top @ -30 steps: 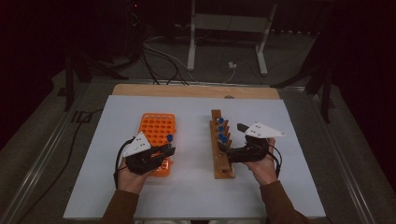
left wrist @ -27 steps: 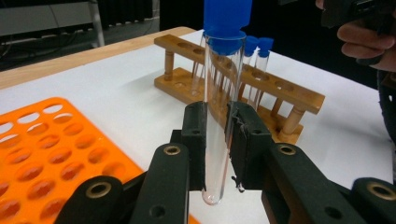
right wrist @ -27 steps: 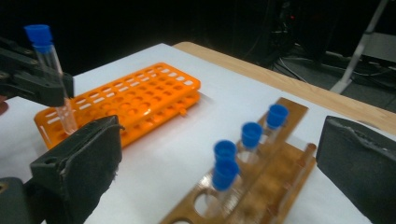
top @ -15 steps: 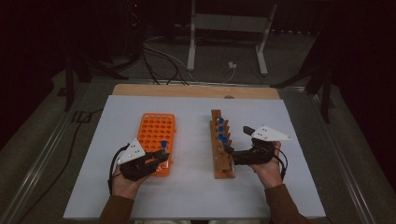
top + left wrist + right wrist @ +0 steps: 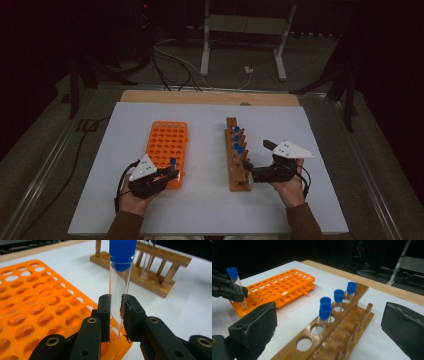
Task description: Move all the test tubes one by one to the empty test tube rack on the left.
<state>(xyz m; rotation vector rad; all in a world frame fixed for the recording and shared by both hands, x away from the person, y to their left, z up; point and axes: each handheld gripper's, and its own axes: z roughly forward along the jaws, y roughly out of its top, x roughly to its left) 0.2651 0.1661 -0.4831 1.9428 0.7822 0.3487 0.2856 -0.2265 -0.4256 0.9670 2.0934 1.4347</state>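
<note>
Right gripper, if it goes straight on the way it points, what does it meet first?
Most likely the wooden rack, which the open right gripper faces, near the closest blue-capped tube; depth is hard to judge.

A white table surface point(image 5: 210, 200) carries two racks. The orange plastic rack point(image 5: 167, 145) lies left of centre. The wooden rack point(image 5: 236, 172) lies right of centre, well apart from it. A wooden board edge point(image 5: 200, 97) borders the far side.

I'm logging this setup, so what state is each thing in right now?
Left tongs: shut on the test tube.
Test tube: upright, blue cap on, lower end at a corner hole of the orange rack.
Orange rack: flat on the table.
Right tongs: open, holding nothing.
Wooden rack: holds four capped tubes.
</note>
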